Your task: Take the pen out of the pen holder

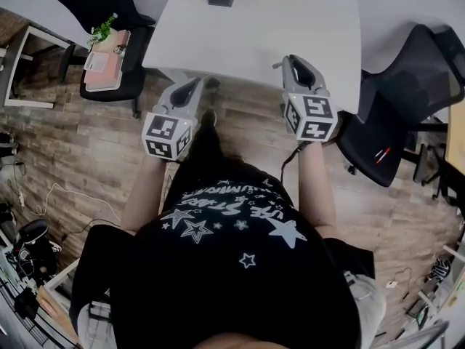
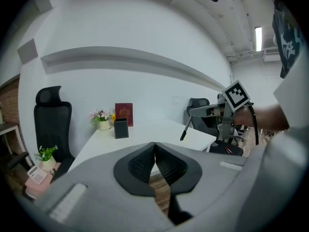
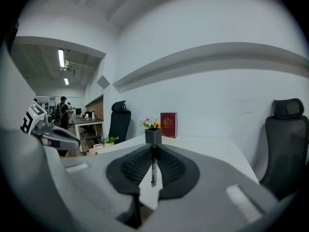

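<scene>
- While the right gripper (image 3: 153,151) is clamped on the pen (image 3: 153,167), the left gripper (image 2: 154,151) has its jaws pressed together with nothing between them.
- Both grippers are held out in front of the person's black star-print shirt (image 1: 232,224), side by side and well apart.
- Left gripper: its tip is just short of the near left corner of the table (image 1: 290,27), over the wood floor (image 1: 73,144).
- Right gripper: its tip reaches the near edge of the table, toward the right corner.
- Pen: pinched near its top between the right pads, roughly upright, with most of it hanging below the jaws. It is out of the holder (image 3: 153,136) and well apart from it.
- Holder: a black square box, upright at the far edge of the table, left of the middle in the head view.
- Just past the holder at the far edge are potted flowers (image 3: 148,123) and a red book (image 3: 168,124). The book stands upright against the white wall (image 3: 217,81).
- Black chair (image 1: 109,49) off the left edge of the table, with a small plant and pink items on its seat.
- Second black chair (image 1: 407,93) off the right edge.
</scene>
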`<move>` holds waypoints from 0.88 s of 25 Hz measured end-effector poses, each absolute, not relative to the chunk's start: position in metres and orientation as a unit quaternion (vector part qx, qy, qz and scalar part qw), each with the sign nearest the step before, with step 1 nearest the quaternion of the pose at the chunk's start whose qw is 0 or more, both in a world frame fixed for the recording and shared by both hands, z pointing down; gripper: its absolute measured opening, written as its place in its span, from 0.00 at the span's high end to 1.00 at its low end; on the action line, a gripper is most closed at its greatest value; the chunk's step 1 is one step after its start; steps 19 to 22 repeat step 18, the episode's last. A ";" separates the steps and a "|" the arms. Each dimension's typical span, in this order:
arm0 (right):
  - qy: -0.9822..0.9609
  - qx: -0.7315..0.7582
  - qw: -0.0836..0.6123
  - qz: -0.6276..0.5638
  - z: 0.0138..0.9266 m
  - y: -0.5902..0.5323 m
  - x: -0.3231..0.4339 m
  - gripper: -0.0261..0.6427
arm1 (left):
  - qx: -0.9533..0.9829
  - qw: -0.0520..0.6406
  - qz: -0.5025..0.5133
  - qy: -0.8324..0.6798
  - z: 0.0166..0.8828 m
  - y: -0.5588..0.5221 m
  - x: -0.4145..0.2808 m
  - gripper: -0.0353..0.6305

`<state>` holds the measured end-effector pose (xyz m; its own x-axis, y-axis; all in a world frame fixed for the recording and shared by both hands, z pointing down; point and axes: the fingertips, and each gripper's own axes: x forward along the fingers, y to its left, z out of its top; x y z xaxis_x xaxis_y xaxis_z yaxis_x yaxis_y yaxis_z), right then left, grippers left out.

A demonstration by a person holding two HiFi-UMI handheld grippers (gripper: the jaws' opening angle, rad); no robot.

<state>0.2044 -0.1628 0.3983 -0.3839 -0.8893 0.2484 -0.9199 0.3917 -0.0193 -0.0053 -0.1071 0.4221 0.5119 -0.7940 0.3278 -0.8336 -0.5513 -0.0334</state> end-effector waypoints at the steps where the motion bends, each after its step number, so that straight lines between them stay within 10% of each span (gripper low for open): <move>1: -0.828 0.546 0.100 0.081 0.401 -0.156 0.208 0.91 | 0.867 0.070 0.155 -0.468 0.424 -0.098 -0.002 0.93; 22: -0.806 0.569 0.102 0.124 0.439 -0.100 0.241 0.91 | 0.889 0.082 0.156 -0.423 0.432 -0.059 0.046 0.93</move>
